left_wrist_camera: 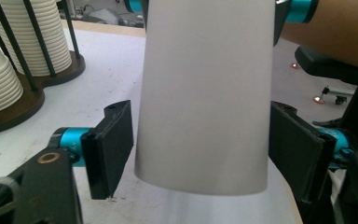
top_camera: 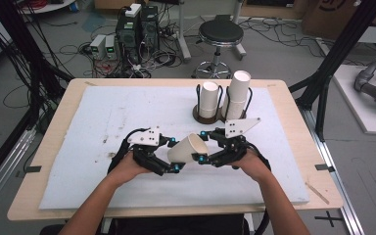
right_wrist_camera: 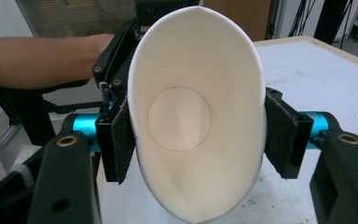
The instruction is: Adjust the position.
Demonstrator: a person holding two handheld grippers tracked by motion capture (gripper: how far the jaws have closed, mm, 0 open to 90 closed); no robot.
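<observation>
- Cables, computer boxes and a stool [top_camera: 220,33] crowd the floor at the top of the high view; below them a wooden table [top_camera: 49,147] carries a white foam mat [top_camera: 103,112], which looks meant as a soft work surface.
- Left of centre in the high view, the left gripper [top_camera: 175,155] meets the cup's narrow end. In its own view the jaws flank the cup near its base; the left jaw stands just clear of the wall, and the right one looks to be touching, so I cannot tell whether it is gripping.
- At centre, the paper cup [top_camera: 188,148] lies tilted above the mat, held between the two grippers.
- Right of centre, the right gripper [top_camera: 201,146] is clamped on the cup near its rim: in its own view the mouth is pinched into an oval between the pads. That squeeze is likely what carries the cup.
- Upper right of the mat, a wire rack [top_camera: 223,105] holds two stacks of cups [top_camera: 239,93] upright, probably the supply or the destination.
</observation>
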